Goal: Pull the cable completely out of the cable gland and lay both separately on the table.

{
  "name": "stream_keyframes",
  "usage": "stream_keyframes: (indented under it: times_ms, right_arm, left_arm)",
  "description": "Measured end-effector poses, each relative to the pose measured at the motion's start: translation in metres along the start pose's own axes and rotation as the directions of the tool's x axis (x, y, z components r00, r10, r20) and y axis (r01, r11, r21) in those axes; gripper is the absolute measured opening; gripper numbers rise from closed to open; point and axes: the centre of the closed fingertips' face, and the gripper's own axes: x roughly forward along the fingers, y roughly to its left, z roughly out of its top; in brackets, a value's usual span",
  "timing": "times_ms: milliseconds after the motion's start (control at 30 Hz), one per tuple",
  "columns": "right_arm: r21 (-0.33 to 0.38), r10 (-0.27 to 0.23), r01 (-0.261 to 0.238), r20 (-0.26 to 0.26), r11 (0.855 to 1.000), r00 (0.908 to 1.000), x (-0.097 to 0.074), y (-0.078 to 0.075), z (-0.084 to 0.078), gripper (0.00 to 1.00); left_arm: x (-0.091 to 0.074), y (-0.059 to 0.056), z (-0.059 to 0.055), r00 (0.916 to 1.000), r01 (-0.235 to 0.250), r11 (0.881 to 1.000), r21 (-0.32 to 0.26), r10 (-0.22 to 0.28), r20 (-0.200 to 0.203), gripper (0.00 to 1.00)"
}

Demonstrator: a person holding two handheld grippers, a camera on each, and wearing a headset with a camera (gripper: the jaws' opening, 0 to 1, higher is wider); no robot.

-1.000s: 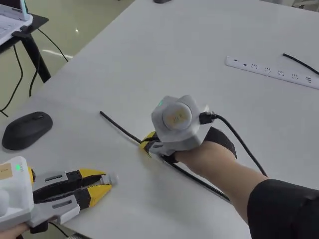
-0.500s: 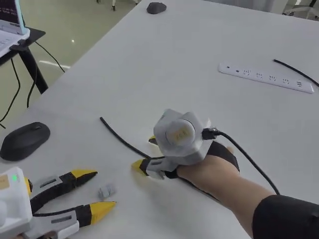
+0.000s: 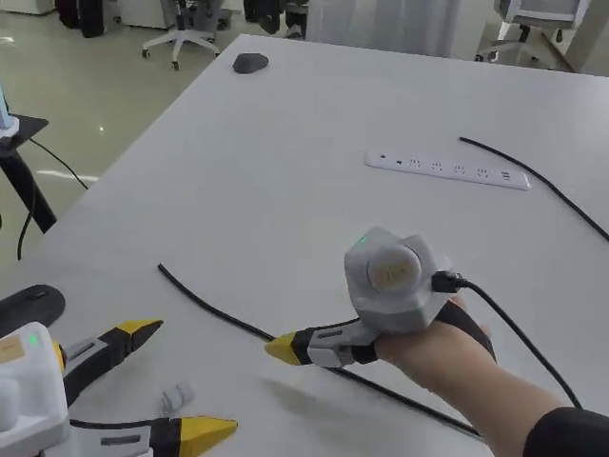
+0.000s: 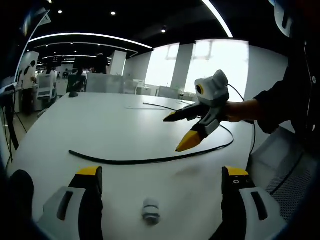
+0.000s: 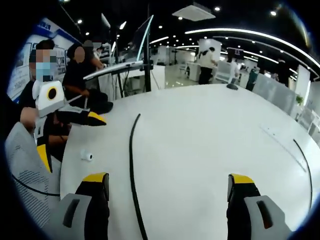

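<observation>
The black cable (image 3: 214,307) lies loose on the white table (image 3: 314,124), running from the left towards the person's right arm. The small grey cable gland (image 3: 177,396) rests on the table apart from the cable, between the spread yellow-tipped jaws of my left gripper (image 3: 172,380), which is open and does not touch it. My right gripper (image 3: 288,347) hovers just above the cable, open and holding nothing. In the left gripper view the gland (image 4: 150,210) sits low between the jaws, with the cable (image 4: 150,160) and right gripper (image 4: 178,132) beyond. The right gripper view shows the cable (image 5: 132,150) and gland (image 5: 86,156).
A white power strip (image 3: 447,169) lies far right, with a second black cable (image 3: 533,181) beside it. One black mouse (image 3: 24,307) sits at the left edge, another (image 3: 250,63) at the far end. The table's left edge drops to the floor.
My left gripper opened and let the gland down onto the table. My right gripper let go of the cable, opened and drew back to the right. The head camera tilted up.
</observation>
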Motion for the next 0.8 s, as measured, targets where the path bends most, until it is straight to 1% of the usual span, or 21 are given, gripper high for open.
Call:
stream_keyframes:
  times_ms: [33,67,100,133,167,200,233,267,300,333,367,400,433,467,500,533,567,667,700,733,800]
  right_arm:
    - [0.007,-0.019,0.019,-0.007,1.000,0.9998,-0.007,-0.007,-0.003,1.00]
    - [0.024,-0.053,0.053,-0.013,0.998,0.9985,-0.019,-0.019,-0.009,1.00]
    - [0.038,-0.084,0.085,-0.028,0.996,0.9961,-0.027,-0.028,-0.013,1.00]
    - [0.063,-0.098,0.100,-0.043,0.993,0.9943,-0.036,-0.034,-0.018,1.00]
    - [0.089,-0.115,0.117,-0.036,0.989,0.9928,-0.044,-0.041,-0.020,1.00]
    - [0.119,-0.138,0.142,-0.044,0.983,0.9895,-0.054,-0.049,-0.023,1.00]
    - [0.149,-0.164,0.167,-0.038,0.975,0.9858,-0.068,-0.058,-0.026,1.00]
    - [0.175,-0.194,0.197,-0.032,0.965,0.9805,-0.083,-0.067,-0.029,1.00]
    - [0.190,-0.218,0.222,-0.040,0.956,0.9751,-0.094,-0.073,-0.033,1.00]
    - [0.200,-0.240,0.241,-0.033,0.950,0.9703,-0.105,-0.078,-0.036,1.00]
    - [0.220,-0.271,0.275,-0.052,0.936,0.9612,-0.119,-0.085,-0.044,1.00]
    - [0.231,-0.279,0.287,-0.069,0.930,0.9578,-0.128,-0.088,-0.051,1.00]
    - [0.247,-0.298,0.306,-0.069,0.920,0.9521,-0.140,-0.092,-0.057,1.00]
    - [0.261,-0.315,0.326,-0.086,0.909,0.9453,-0.149,-0.094,-0.063,1.00]
    - [0.265,-0.329,0.338,-0.082,0.903,0.9409,-0.161,-0.096,-0.069,1.00]
    - [0.273,-0.341,0.350,-0.083,0.896,0.9366,-0.167,-0.100,-0.073,1.00]
    - [0.283,-0.355,0.367,-0.095,0.886,0.9299,-0.177,-0.102,-0.081,1.00]
    - [0.297,-0.380,0.395,-0.109,0.870,0.9187,-0.193,-0.101,-0.094,1.00]
    - [0.301,-0.389,0.405,-0.115,0.864,0.9142,-0.198,-0.100,-0.100,1.00]
    - [0.301,-0.390,0.409,-0.121,0.862,0.9126,-0.201,-0.099,-0.104,1.00]
    - [0.307,-0.397,0.422,-0.144,0.853,0.9064,-0.207,-0.097,-0.118,1.00]
  left_arm:
    - [0.002,0.000,0.002,0.9997,0.010,1.000,0.027,-0.009,-0.025,0.99]
    - [0.003,-0.001,0.000,0.9977,0.021,0.999,0.042,-0.019,-0.065,0.99]
    - [0.006,-0.004,0.005,0.9957,0.042,0.997,0.066,-0.036,-0.085,0.99]
    - [0.009,-0.005,0.011,0.9962,0.046,0.996,0.078,-0.040,-0.078,0.99]
    - [0.013,-0.006,0.019,0.9962,0.051,0.995,0.083,-0.045,-0.074,0.99]
    - [0.017,-0.007,0.024,0.9964,0.051,0.995,0.088,-0.045,-0.072,0.99]
    - [0.023,-0.008,0.030,0.9965,0.051,0.994,0.098,-0.044,-0.071,0.99]
    - [0.027,-0.008,0.033,0.9966,0.048,0.994,0.102,-0.041,-0.072,0.99]
    - [0.032,-0.008,0.035,0.9966,0.045,0.994,0.103,-0.037,-0.074,0.99]
    - [0.037,-0.009,0.038,0.9967,0.043,0.993,0.106,-0.035,-0.074,0.99]
    - [0.044,-0.012,0.040,0.9965,0.041,0.993,0.110,-0.032,-0.077,0.99]
    - [0.048,-0.015,0.042,0.9965,0.041,0.993,0.111,-0.033,-0.077,0.99]
    - [0.054,-0.018,0.046,0.9969,0.038,0.991,0.125,-0.029,-0.073,0.99]
    - [0.058,-0.021,0.048,0.9970,0.038,0.991,0.130,-0.028,-0.072,0.99]
    - [0.062,-0.024,0.049,0.9968,0.038,0.990,0.134,-0.028,-0.075,0.99]
    - [0.067,-0.026,0.051,0.9971,0.029,0.989,0.145,-0.018,-0.074,0.99]
    - [0.070,-0.026,0.050,0.9966,0.024,0.990,0.139,-0.012,-0.081,0.99]
    - [0.080,-0.034,0.052,0.9957,0.031,0.990,0.140,-0.019,-0.091,0.99]
    - [0.082,-0.035,0.050,0.9945,0.031,0.989,0.142,-0.017,-0.103,0.99]
    - [0.083,-0.036,0.049,0.9932,0.029,0.990,0.135,-0.013,-0.116,0.99]
    - [0.084,-0.037,0.051,0.9946,0.019,0.992,0.126,-0.006,-0.103,0.99]
